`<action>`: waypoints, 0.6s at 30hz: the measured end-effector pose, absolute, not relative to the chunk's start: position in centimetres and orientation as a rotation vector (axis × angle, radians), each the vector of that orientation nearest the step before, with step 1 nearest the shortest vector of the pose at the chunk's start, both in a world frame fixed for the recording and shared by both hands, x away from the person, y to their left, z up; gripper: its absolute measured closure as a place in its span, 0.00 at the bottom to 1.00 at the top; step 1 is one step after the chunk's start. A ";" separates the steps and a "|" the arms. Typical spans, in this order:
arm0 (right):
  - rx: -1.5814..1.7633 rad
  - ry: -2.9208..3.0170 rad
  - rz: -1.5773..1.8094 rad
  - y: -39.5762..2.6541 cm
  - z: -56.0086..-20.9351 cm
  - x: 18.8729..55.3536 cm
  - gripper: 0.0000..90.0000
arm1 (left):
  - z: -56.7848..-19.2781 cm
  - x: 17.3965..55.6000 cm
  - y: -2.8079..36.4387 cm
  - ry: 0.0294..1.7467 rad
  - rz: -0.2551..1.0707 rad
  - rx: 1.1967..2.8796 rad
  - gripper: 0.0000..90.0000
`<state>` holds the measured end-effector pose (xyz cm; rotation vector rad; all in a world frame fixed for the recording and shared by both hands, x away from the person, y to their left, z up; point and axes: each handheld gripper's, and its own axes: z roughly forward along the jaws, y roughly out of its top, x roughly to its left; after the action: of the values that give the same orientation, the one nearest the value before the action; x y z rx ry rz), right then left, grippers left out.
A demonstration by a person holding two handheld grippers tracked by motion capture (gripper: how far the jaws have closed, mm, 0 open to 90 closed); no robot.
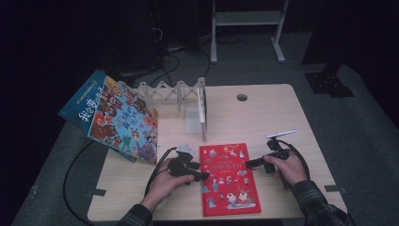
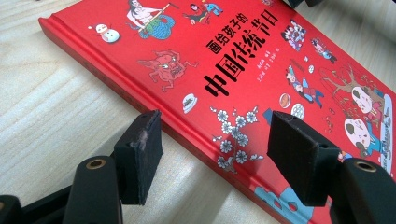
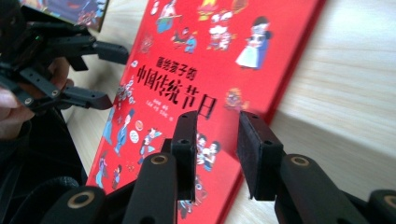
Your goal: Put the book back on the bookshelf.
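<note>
- Red picture book: lies flat, cover up, on the near middle of the table, between the two grippers.
- Left gripper: jaws parted, straddling the book's left edge without pressing; one pad over bare table, the other above the cover.
- Right gripper: jaws narrowly parted, holding nothing, poised over the book's right edge.
- Second picture book: propped at the table's left edge, well apart.

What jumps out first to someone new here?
The red book lying flat at the table's near middle, with the left gripper and right gripper at its two long edges, both open. Next, the blue picture book hanging over the table's far left corner.
</note>
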<state>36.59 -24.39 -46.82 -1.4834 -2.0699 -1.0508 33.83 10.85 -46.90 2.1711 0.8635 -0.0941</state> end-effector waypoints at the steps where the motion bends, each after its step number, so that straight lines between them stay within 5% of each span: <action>1: -1.491 -2.067 -1.044 -24.5 -46.9 36.6 0.76 | -46.9 33.8 10.8 0.864 -0.094 2.171 0.38; 18: -1.520 -2.113 -0.995 -24.2 -47.5 36.9 0.75 | -46.9 33.8 10.8 0.870 -0.095 2.165 0.38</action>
<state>36.94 -24.21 -47.45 -1.5198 -2.1129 -0.9945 33.79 10.83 -46.92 2.1645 0.8702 -0.0948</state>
